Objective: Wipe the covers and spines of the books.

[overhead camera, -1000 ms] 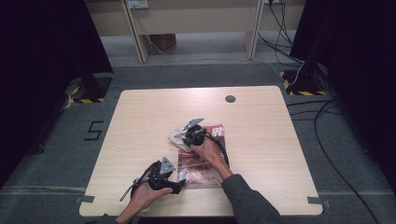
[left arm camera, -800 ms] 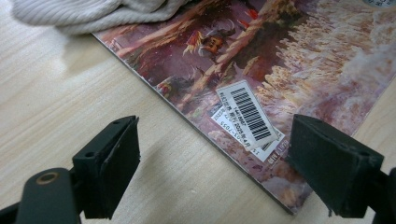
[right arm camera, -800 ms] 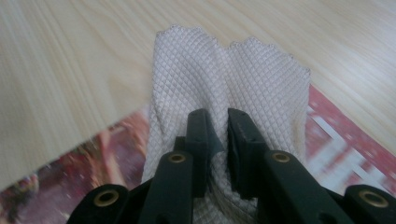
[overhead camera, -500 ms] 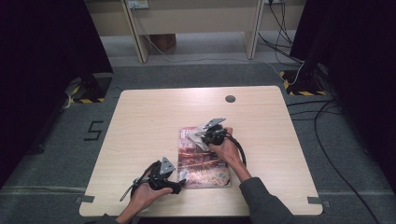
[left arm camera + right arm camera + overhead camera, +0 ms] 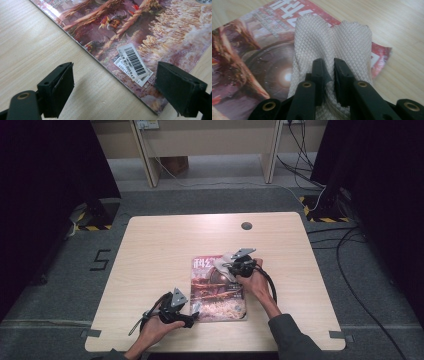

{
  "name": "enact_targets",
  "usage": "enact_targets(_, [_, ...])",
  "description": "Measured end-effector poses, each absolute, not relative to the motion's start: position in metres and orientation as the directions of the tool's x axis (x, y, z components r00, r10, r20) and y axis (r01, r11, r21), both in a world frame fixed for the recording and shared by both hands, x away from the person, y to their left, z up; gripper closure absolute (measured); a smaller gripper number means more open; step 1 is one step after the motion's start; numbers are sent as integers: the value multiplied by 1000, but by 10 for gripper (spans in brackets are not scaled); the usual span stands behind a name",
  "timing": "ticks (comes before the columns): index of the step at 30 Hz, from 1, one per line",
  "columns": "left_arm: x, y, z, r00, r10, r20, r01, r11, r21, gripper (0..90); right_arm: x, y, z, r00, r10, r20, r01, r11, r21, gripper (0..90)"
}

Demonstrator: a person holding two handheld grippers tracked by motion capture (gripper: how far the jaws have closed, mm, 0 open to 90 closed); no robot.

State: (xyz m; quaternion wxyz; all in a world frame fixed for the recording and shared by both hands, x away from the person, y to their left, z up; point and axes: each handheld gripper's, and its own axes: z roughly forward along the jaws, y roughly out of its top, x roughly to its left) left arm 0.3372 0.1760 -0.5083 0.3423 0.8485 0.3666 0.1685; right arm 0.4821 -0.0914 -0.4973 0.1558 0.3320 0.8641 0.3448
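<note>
Two grippers work one magazine (image 5: pixel 217 287) that lies flat on the table (image 5: pixel 160 245). Nearest, the left gripper (image 5: pixel 113 82) stands with its jaws wide apart and nothing between the pads; the magazine's near corner, with its barcode sticker (image 5: pixel 132 62), lies just ahead of the jaws and reaches toward the right-hand one. Whether a jaw presses on the cover I cannot tell, so the magazine may be free to slide.

Farther off, the right gripper (image 5: pixel 328 72) is clamped on a folded cream wiping cloth (image 5: pixel 332 40), which drapes forward from its tips onto the magazine's far corner by the red title band. The step in hand looks like wiping the cover. To do it well, I judge the cloth should be kept flat under the tips, with light downward pressure and strokes running along the cover rather than against its free edge, so no page lifts or creases. Steadying the near corner with the left gripper would stop the magazine from skating.

Just beyond the cloth the cover's far edge ends and bare wood begins; a stroke that overruns it drags cloth onto the table, harmless but wasted. Beyond the right gripper the table lies open, with a round cable hole (image 5: pixel 246 226) well apart near the far edge. The left gripper sits close to the table's near edge, with little room behind it.
</note>
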Motion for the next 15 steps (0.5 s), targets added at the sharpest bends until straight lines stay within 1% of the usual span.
enact_targets(8, [337, 176, -508, 675, 737, 38, 506, -500, 703, 144, 473, -67, -498, -770, 636, -43, 431, 569, 700, 794])
enact_targets(15, [337, 176, -508, 678, 734, 45, 501, -506, 702, 144, 462, -30, -499, -826, 563, -36, 381, 603, 701, 792])
